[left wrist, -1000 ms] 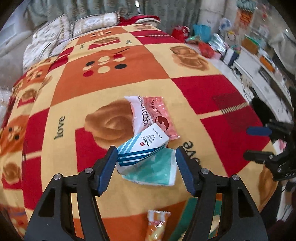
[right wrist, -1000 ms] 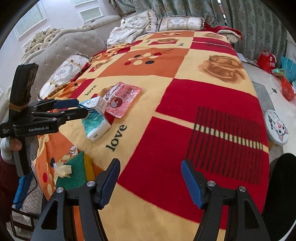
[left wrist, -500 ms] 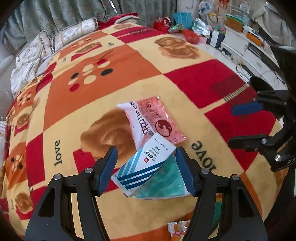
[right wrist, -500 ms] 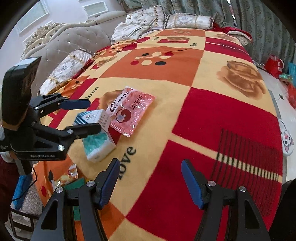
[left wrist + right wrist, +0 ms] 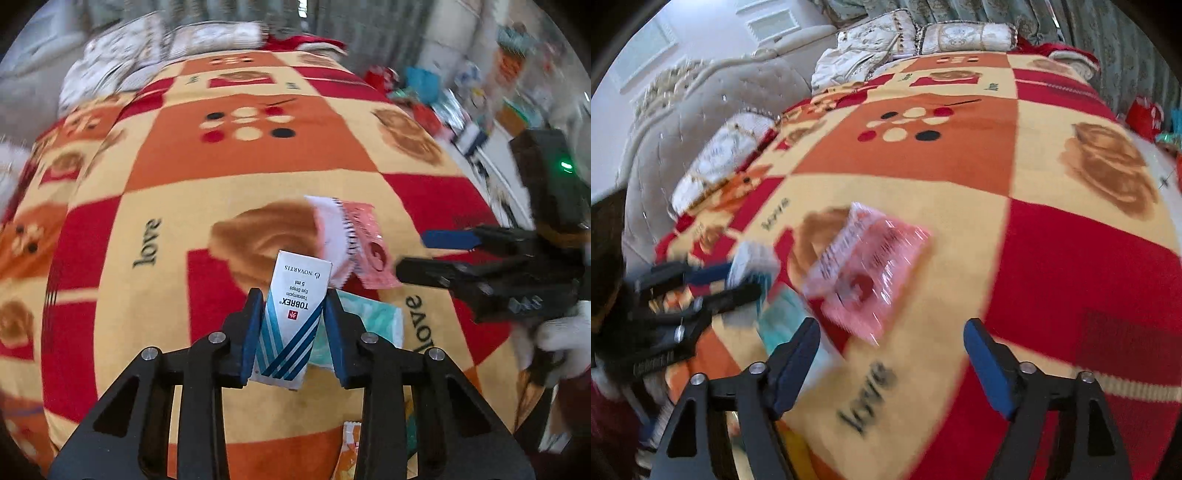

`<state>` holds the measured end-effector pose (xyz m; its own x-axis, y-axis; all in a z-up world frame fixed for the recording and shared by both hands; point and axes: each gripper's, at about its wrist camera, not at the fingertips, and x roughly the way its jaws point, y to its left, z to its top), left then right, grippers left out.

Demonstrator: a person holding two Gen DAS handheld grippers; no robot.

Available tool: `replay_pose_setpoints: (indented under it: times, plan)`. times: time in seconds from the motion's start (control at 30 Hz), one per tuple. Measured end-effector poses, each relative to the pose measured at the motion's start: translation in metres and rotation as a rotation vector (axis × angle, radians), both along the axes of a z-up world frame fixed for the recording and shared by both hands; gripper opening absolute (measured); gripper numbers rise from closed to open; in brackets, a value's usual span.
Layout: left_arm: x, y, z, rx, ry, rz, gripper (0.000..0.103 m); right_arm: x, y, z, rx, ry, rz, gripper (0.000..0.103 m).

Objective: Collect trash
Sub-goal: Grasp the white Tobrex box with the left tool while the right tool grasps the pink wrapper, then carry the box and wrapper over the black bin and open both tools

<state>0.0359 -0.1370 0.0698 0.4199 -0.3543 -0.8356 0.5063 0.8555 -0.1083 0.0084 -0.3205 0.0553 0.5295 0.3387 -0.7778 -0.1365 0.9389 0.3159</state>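
Note:
A white and blue eye-drops box (image 5: 291,314) stands on end between the blue pads of my left gripper (image 5: 293,325). The jaws are closing and both pads touch its sides. Under and right of it lies a teal tissue pack (image 5: 373,317). Just beyond, a pink and white wrapper (image 5: 365,243) lies flat on the blanket. In the right wrist view, which is blurred, that pink wrapper (image 5: 871,266) lies just ahead of my right gripper (image 5: 892,365). Its jaws are opening with nothing between them. The left gripper (image 5: 738,280) holds the box (image 5: 753,262) at the left.
Everything rests on a bed with a red, orange and cream blanket (image 5: 229,162). An orange snack wrapper (image 5: 349,450) lies near the bed's front edge. Pillows (image 5: 964,37) and a padded headboard (image 5: 713,103) are at the far end. Bags and clutter (image 5: 424,88) lie on the floor.
The left jaws have narrowed onto the eye-drops box, which now stands upright between them. The right gripper has moved left toward the pink wrapper and spread wider.

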Motion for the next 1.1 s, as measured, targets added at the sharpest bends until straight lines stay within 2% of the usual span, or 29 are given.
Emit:
replay_pose_setpoints:
  times: [0.1,0.2,0.3,0.37,0.4,0.53,0.77,1.1]
  plan:
    - [0.0,0.009,-0.001,-0.032,0.012,0.045,0.031,0.025,0.011,-0.009,0.04,0.033,-0.03,0.079]
    - [-0.003,0.016,0.001,-0.058,0.01,0.084,0.031,0.042,0.023,-0.019,0.031,0.055,-0.047,0.079]
    - [-0.007,0.018,0.003,-0.079,0.011,0.097,0.031,0.045,0.03,-0.019,-0.008,0.018,-0.052,0.079]
    - [-0.012,0.015,0.005,-0.085,0.008,0.097,0.031,0.044,0.034,-0.018,-0.066,-0.003,-0.048,0.067]
    - [-0.013,0.014,0.006,-0.087,0.009,0.096,0.031,0.043,0.034,-0.018,-0.097,-0.007,-0.04,0.049]
    - [-0.023,0.005,0.01,-0.095,0.012,0.083,0.031,0.031,0.024,-0.011,-0.093,-0.025,-0.022,0.035]
    - [-0.04,-0.015,0.022,-0.125,0.008,0.068,0.031,-0.013,-0.001,0.018,-0.1,-0.091,-0.014,0.034]
    - [-0.079,-0.064,0.034,-0.112,-0.004,0.013,0.031,-0.083,-0.043,0.031,-0.091,-0.122,-0.056,0.034]
